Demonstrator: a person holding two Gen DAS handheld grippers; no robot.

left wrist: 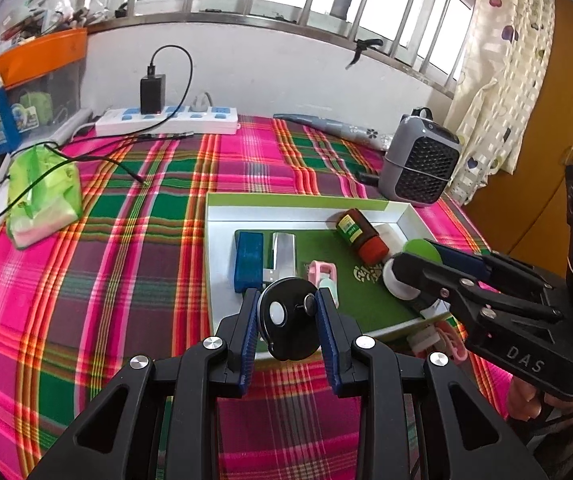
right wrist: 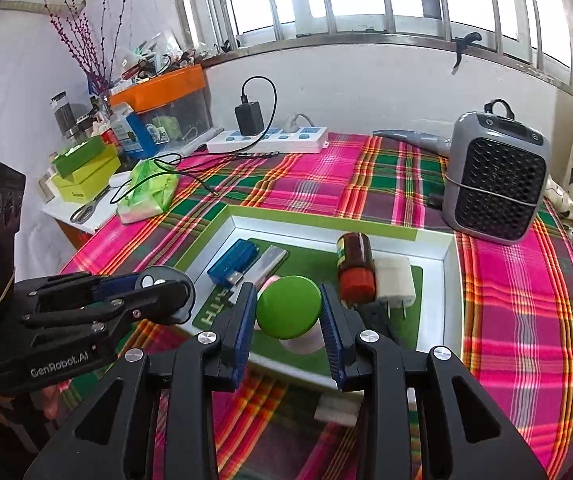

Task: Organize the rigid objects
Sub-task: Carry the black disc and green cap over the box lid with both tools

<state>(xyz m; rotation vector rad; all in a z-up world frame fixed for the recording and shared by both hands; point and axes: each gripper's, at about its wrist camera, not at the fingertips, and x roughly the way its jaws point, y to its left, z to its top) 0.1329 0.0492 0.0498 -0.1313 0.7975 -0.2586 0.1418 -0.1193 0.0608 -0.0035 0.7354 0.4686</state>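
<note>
Plaid-covered counter (left wrist: 134, 248). On it a shallow white tray (right wrist: 448, 280) with green liner.

Inside the tray, at 1 o'clock of centre: brown bottle (right wrist: 355, 266) lying down, long axis near 12–6, red cap toward 6. At 10 o'clock: blue block (left wrist: 249, 262), long axis 12–6.

Left hand-held gripper (left wrist: 286, 314) clamps a black disc (left wrist: 285, 318) over the tray's 6 o'clock rim.

Right hand-held gripper (right wrist: 288, 312) pinches a green-lidded jar (right wrist: 288, 307), lid facing the camera.

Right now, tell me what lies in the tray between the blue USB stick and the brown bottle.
In the right wrist view, a silver flat bar lies beside the blue USB stick, then bare green tray liner up to the brown bottle.
</note>
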